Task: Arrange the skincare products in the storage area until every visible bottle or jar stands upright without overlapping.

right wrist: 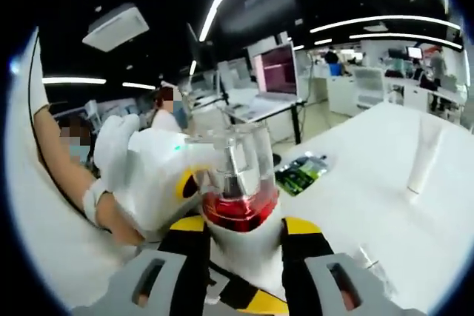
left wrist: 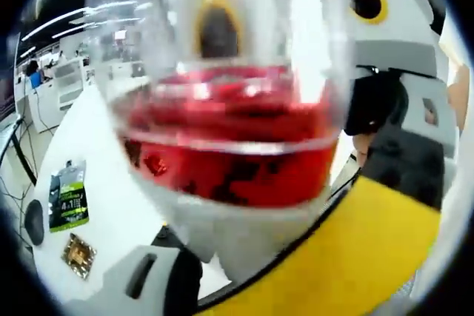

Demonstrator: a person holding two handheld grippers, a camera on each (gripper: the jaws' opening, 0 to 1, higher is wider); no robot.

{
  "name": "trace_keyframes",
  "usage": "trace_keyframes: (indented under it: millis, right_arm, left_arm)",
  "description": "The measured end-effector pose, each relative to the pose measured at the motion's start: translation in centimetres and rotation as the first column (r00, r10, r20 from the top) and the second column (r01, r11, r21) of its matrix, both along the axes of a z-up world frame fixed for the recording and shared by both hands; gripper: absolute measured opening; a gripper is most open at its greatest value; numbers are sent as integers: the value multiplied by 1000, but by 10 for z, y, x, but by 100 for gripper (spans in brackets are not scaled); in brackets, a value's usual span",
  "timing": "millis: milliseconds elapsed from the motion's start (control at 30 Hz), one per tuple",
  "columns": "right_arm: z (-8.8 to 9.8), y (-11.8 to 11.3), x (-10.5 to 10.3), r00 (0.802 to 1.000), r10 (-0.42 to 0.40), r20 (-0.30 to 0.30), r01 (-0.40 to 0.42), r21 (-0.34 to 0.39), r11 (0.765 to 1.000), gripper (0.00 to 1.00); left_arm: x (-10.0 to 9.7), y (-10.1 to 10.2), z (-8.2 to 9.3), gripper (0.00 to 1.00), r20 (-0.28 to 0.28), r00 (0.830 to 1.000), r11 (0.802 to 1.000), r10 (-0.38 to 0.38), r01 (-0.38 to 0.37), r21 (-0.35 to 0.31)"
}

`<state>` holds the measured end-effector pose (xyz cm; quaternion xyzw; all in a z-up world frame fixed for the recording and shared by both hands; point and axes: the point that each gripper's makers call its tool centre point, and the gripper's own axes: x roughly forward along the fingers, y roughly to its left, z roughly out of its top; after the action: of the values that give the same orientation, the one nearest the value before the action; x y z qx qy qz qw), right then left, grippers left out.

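A bottle (right wrist: 241,209) with a clear cap, red contents and a white base is held up off the white table (right wrist: 370,197). My right gripper (right wrist: 244,257) is shut on its white base, with a yellow-and-black jaw on each side. My left gripper (right wrist: 204,157), white and held in a gloved hand, comes in from the left at the clear cap. In the left gripper view the bottle (left wrist: 229,138) is very close. It sits between the jaws of my left gripper (left wrist: 252,257), which press on both sides. The right gripper (left wrist: 392,72) is at the upper right.
A white tube (right wrist: 424,157) stands upright on the table to the right. A green packet (right wrist: 300,172) (left wrist: 69,196) and a small brown sachet (left wrist: 78,254) lie flat on it. Desks, a monitor (right wrist: 275,72) and people are behind. A person's arm (right wrist: 59,175) is at the left.
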<state>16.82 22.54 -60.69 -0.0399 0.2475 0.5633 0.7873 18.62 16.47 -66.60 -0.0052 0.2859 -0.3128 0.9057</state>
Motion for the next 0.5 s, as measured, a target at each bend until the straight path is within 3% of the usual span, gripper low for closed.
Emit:
trace_keyframes:
  millis: [33, 67, 100, 200, 267, 333, 433, 500]
  right_arm:
    - [-4, -1, 3, 1000, -18, 5, 18, -31, 999, 34]
    - [-8, -2, 4, 999, -32, 7, 32, -57, 998, 35]
    - [-9, 1, 4, 999, -29, -16, 29, -34, 999, 35]
    - [-9, 3, 11, 997, -62, 36, 63, -44, 997, 33]
    - [-11, -1, 19, 993, -73, 90, 82, -102, 991, 30]
    - [-7, 1, 20, 993, -112, 20, 113, -48, 992, 29]
    - [-9, -1, 21, 995, -93, 32, 94, -60, 994, 28]
    - [-10, -2, 24, 995, -97, 25, 99, -63, 993, 28]
  left_arm:
    - [2, 0, 3, 31, 28, 1000, 1000, -6, 6, 10]
    - [0, -1, 1, 31, 11, 1000, 1000, -6, 6, 7]
    - [-1, 0, -3, 30, -12, 1000, 1000, 2, -1, 9]
    - [4, 7, -4, 29, -24, 999, 999, 39, -39, 13]
    - [5, 8, 2, 28, -13, 998, 998, 56, -56, -19]
    - [7, 10, 4, 28, 0, 998, 998, 63, -63, -21]
    - [7, 8, 2, 28, -7, 998, 998, 65, -65, -26]
    - [11, 11, 3, 28, 40, 997, 998, 59, -60, 9]
